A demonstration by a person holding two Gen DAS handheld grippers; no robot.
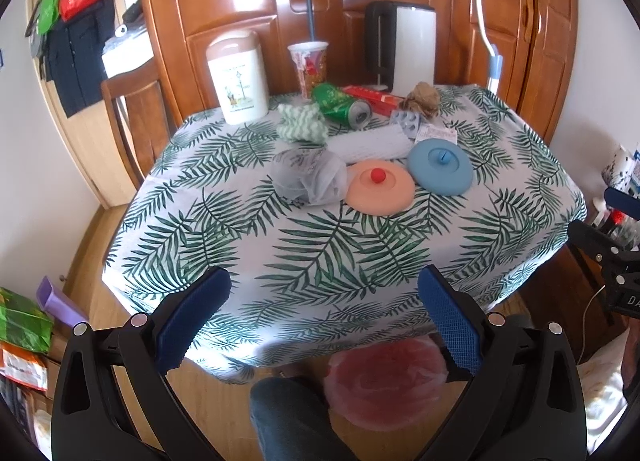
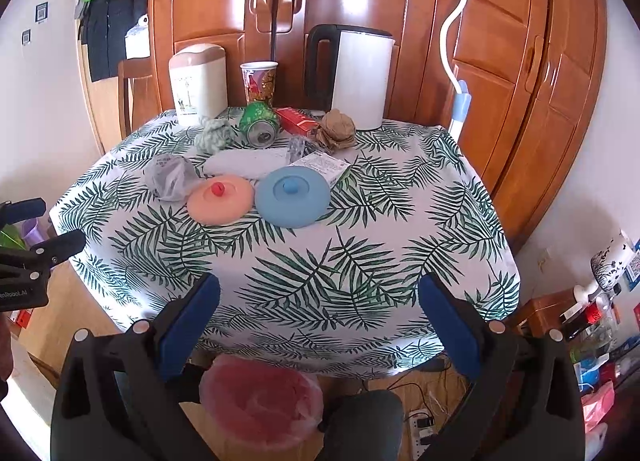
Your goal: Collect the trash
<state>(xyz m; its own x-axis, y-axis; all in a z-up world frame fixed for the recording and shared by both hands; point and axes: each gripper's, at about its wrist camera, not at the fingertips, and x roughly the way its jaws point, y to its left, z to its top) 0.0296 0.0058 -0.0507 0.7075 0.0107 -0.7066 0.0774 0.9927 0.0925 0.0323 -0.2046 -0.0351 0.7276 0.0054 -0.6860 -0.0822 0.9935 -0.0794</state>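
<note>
While the blue-padded fingers (image 1: 192,317) of the left gripper (image 1: 326,315) and the right gripper (image 2: 320,321) are held spread and empty above the near table edge, the trash, a green can (image 2: 260,123), crumpled brown paper (image 2: 336,130) and a grey plastic bag (image 2: 170,177), is seen clustered toward the far side of the leaf-patterned tablecloth (image 2: 320,261), and a pink-lined bin (image 2: 260,401) is seen on the floor below.

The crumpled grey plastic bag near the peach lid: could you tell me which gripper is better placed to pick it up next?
Probably the left gripper. The grey plastic bag lies on the table's left side, nearer its open jaws; the right gripper sits further right.
</note>
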